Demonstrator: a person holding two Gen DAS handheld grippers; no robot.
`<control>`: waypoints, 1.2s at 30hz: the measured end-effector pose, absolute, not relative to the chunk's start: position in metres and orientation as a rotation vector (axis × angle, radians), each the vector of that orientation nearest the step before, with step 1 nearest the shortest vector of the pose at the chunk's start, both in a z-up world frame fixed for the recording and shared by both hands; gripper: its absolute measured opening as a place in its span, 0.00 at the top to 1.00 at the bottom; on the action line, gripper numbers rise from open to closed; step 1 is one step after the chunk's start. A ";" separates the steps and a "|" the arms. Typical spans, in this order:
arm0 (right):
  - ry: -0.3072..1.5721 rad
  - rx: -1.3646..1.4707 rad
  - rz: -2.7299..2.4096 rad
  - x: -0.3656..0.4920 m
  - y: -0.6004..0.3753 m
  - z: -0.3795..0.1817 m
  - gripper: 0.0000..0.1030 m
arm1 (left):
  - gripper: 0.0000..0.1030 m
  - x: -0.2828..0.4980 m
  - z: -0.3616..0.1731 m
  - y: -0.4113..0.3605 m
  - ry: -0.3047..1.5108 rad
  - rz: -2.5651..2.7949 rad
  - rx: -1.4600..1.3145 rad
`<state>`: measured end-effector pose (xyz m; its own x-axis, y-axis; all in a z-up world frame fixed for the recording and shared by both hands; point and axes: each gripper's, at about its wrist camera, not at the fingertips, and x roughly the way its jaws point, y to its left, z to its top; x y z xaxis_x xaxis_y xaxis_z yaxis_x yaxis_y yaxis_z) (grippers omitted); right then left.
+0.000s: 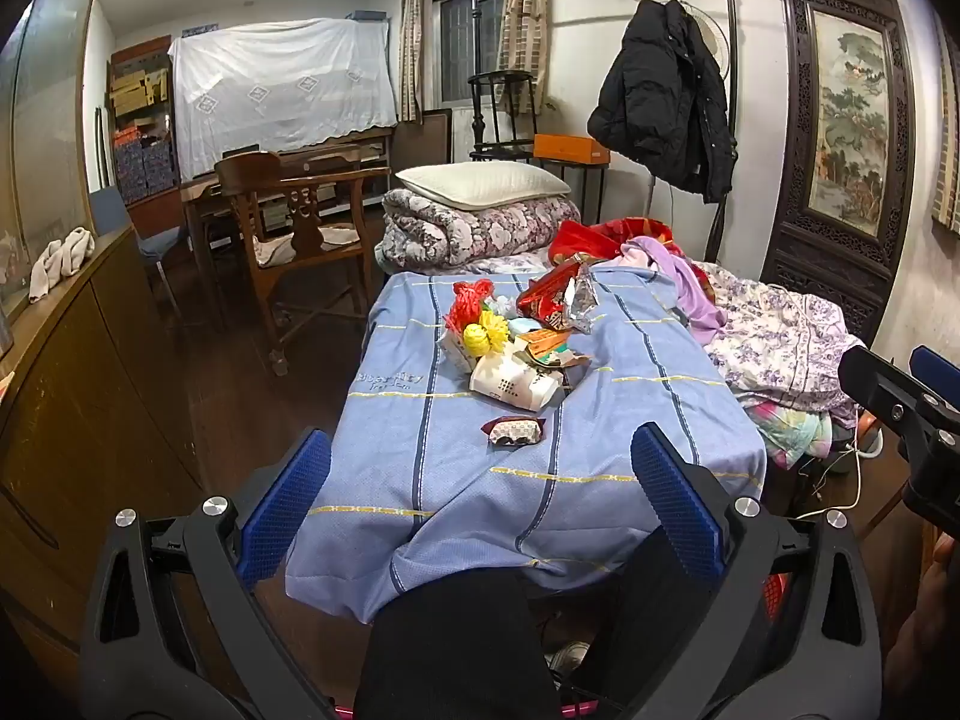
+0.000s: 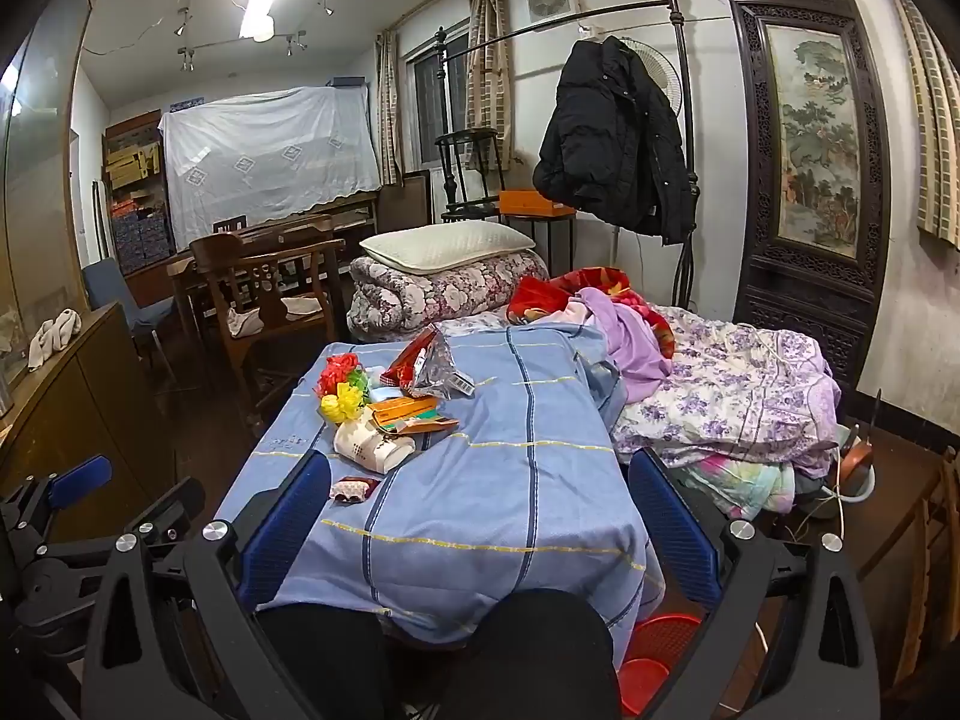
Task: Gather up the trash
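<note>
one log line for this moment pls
phase: pre-grasp | left gripper: open, empty | right gripper: open, empty | trash pile: untouched on blue sheet | nearest: small wrapper

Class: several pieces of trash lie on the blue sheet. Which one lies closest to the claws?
The small red-and-white wrapper, lying alone on the blue sheet, apart from the heap. The crushed paper cup, yellow ribbon and red snack bag lie farther back.

The blue cloth (image 1: 528, 468) bears pale lettering, too blurred to read; nothing else is legible.
</note>
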<state>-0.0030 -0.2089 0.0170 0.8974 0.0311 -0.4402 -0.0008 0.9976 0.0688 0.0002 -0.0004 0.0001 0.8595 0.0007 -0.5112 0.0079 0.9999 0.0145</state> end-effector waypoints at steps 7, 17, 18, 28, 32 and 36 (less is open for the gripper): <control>0.457 0.070 0.017 -0.003 -0.210 0.016 0.06 | 0.06 0.000 0.000 0.000 0.537 -0.003 0.013; 0.488 0.080 0.022 0.007 -0.204 0.011 0.06 | 0.06 0.013 -0.011 0.009 0.560 0.016 -0.007; 0.492 0.087 0.023 0.010 -0.205 0.009 0.06 | 0.06 0.019 -0.015 0.016 0.571 0.032 -0.019; 0.603 0.156 0.090 0.044 -0.220 -0.032 0.06 | 0.06 0.062 -0.051 0.076 0.676 0.128 -0.114; 0.645 0.169 0.083 0.059 -0.226 -0.052 0.06 | 0.06 0.082 -0.080 0.065 0.734 0.083 -0.044; 0.667 0.193 0.107 0.070 -0.234 -0.069 0.06 | 0.06 0.105 -0.112 0.046 0.805 0.015 0.001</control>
<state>0.0699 -0.2339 -0.0686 0.7808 0.1603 -0.6038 -0.0369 0.9767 0.2116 0.1053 0.0460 -0.1123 0.6933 0.0132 -0.7205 -0.0128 0.9999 0.0061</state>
